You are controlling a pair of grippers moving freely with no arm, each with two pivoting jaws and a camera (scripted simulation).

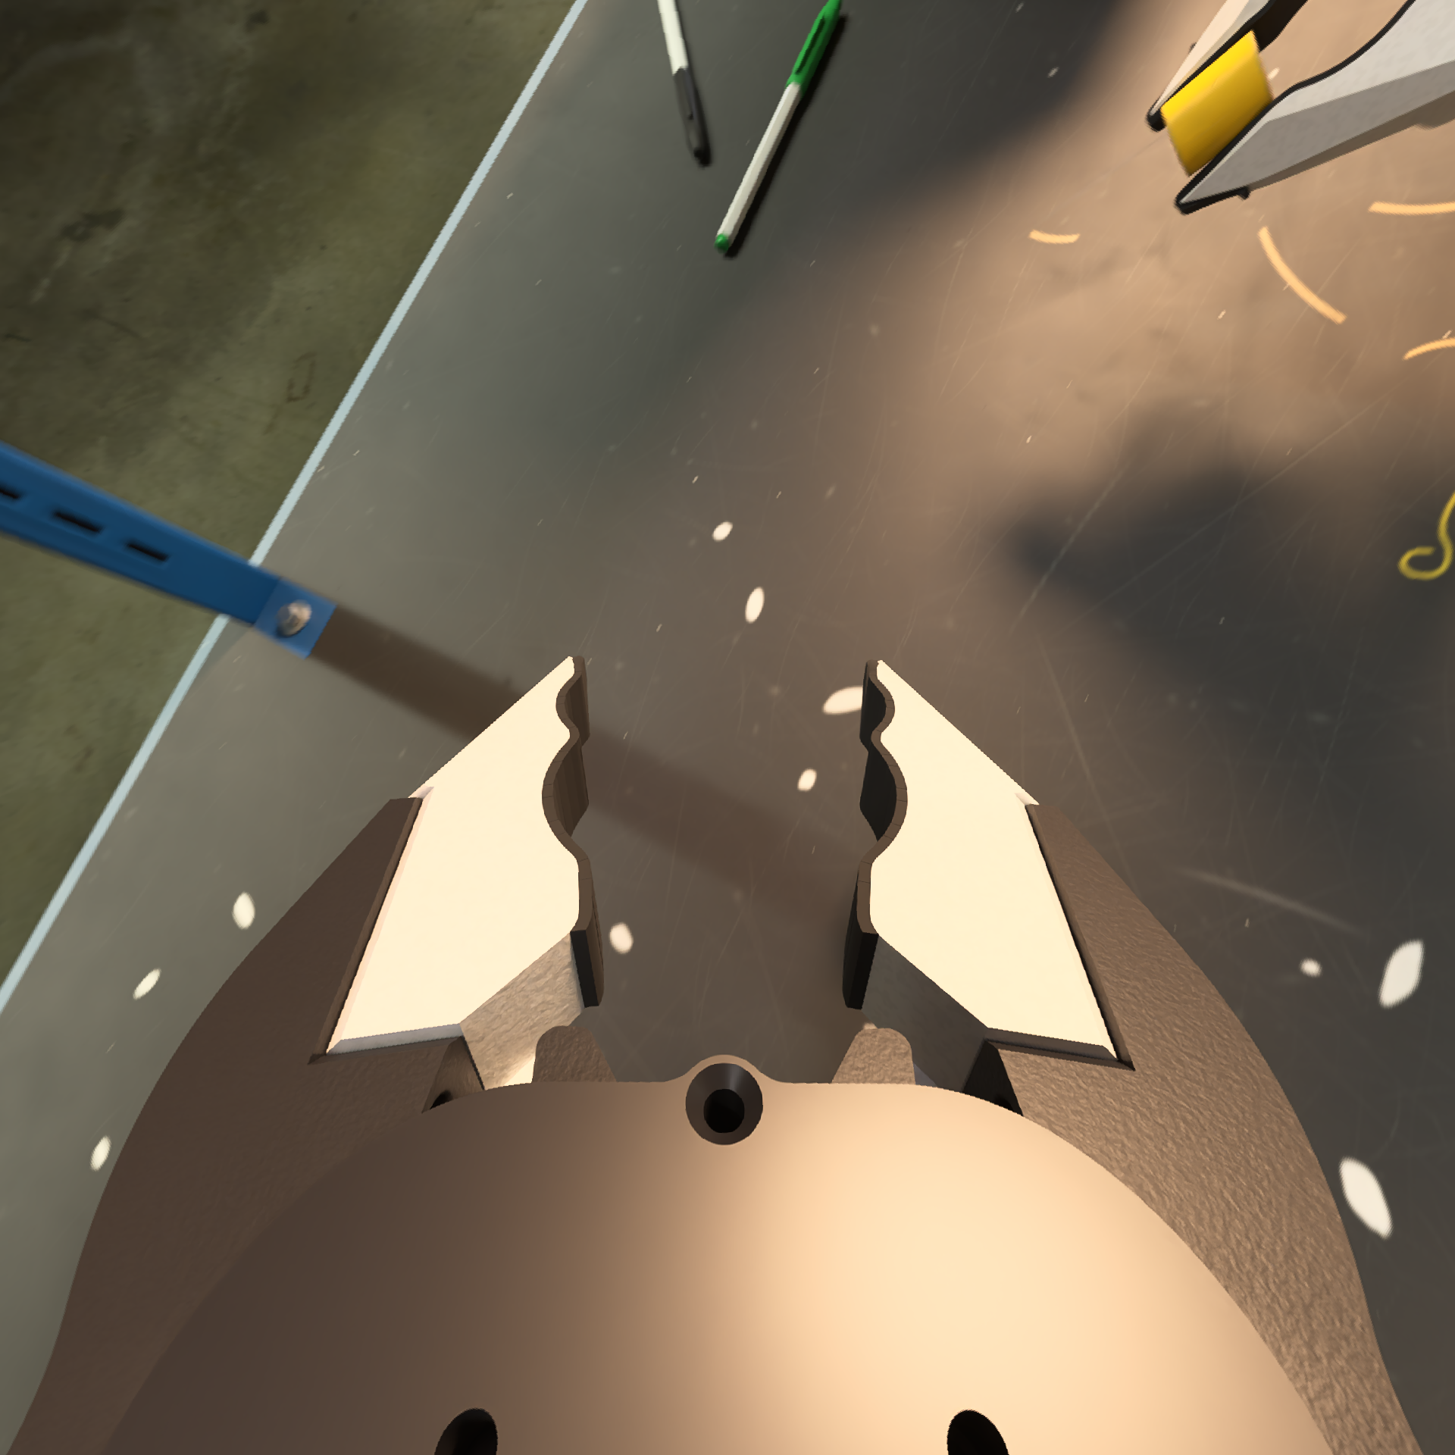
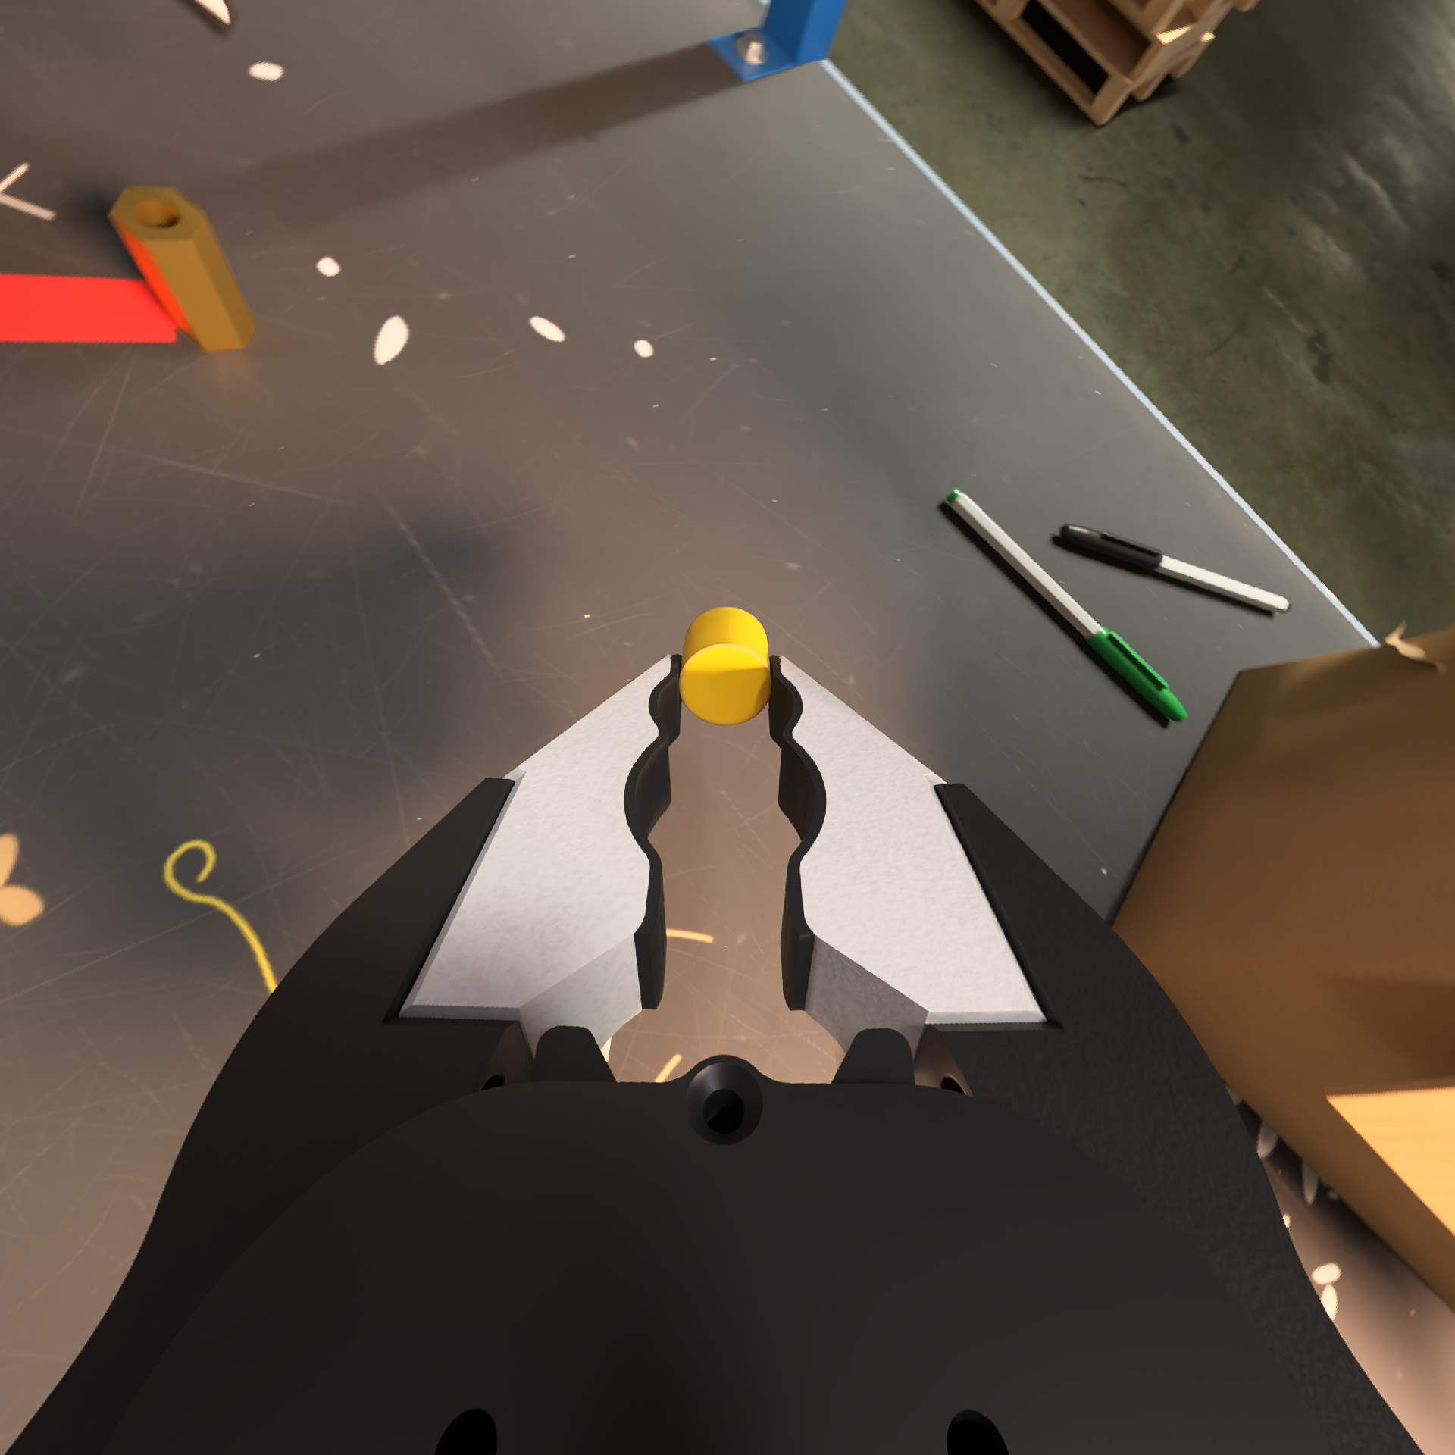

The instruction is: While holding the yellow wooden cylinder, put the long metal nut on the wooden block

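My right gripper is shut on the yellow wooden cylinder, pinched between its fingertips above the dark table. The left wrist view also shows this gripper with the cylinder at the top right. The long metal nut, a gold hexagonal sleeve, stands upright on the table far to the upper left in the right wrist view, beside a red strip. A big brown wooden block sits at the right edge. My left gripper is open and empty above the table.
A green-capped pen and a black-capped pen lie near the table's edge; both show in the left wrist view. Blue corner brackets stand at the table's edge. A wooden pallet lies on the floor.
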